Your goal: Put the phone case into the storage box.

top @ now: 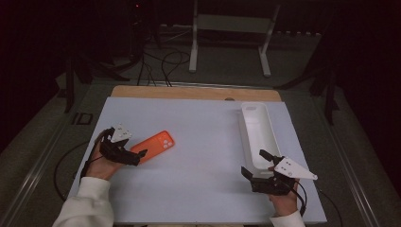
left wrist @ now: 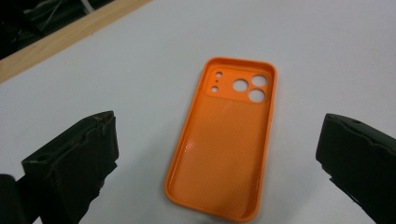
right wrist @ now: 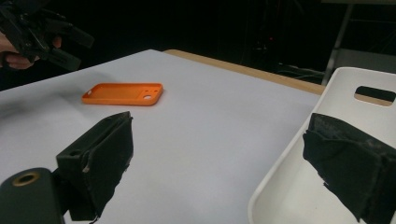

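The left gripper is held apart over the orange case; the right gripper is spread astride the tray rim.

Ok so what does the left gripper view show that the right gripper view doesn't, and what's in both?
The left gripper view alone shows the hollow inside of the orange phone case, with its dotted texture and camera cutouts, lying open side up between the open left gripper's jaws. The right gripper view alone shows the white tray with its handle slot and, farther off, the left gripper. Both share the case, the white table surface and its wooden edge.
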### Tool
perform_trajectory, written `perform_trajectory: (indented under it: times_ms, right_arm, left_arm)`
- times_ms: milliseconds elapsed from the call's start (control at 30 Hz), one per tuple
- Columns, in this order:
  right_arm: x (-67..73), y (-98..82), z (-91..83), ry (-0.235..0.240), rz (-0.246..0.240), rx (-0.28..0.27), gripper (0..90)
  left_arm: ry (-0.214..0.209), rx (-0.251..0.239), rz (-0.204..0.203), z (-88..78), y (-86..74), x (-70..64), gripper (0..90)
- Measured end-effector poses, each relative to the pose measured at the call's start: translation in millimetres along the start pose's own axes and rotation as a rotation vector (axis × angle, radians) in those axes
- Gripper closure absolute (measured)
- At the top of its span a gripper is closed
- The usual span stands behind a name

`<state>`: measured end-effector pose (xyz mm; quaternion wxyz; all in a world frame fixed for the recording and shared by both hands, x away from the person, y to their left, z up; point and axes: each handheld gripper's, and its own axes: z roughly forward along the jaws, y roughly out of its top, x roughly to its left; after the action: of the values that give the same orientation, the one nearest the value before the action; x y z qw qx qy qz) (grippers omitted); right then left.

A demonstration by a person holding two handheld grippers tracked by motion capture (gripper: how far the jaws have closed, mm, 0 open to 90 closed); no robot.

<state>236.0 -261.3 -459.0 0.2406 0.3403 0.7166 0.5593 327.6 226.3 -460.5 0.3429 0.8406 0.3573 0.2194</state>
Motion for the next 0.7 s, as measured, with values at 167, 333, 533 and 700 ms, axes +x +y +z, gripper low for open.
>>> perform_trajectory:
  times_ms: [167, 333, 533, 700]
  right_arm:
    - [0.0, -0.1, 0.1, 0.001, 0.000, 0.002, 8.3]
    - [-0.5, -0.3, 0.2, 0.002, 0.001, 0.003, 8.3]
    - [-0.5, -0.7, 1.1, 0.007, 0.001, 0.007, 8.3]
    - [-0.8, -1.2, 1.5, 0.005, 0.000, 0.012, 8.3]
  left_arm:
    - [0.000, 0.030, 0.009, 5.7, 1.0, 0.9, 0.0]
    - [-0.002, 0.054, 0.023, 10.2, 2.8, 1.0, 0.0]
    - [-0.005, 0.090, 0.026, 15.1, 4.3, 4.0, 0.0]
    - [-0.005, 0.109, 0.024, 19.3, 6.3, 8.3, 0.0]
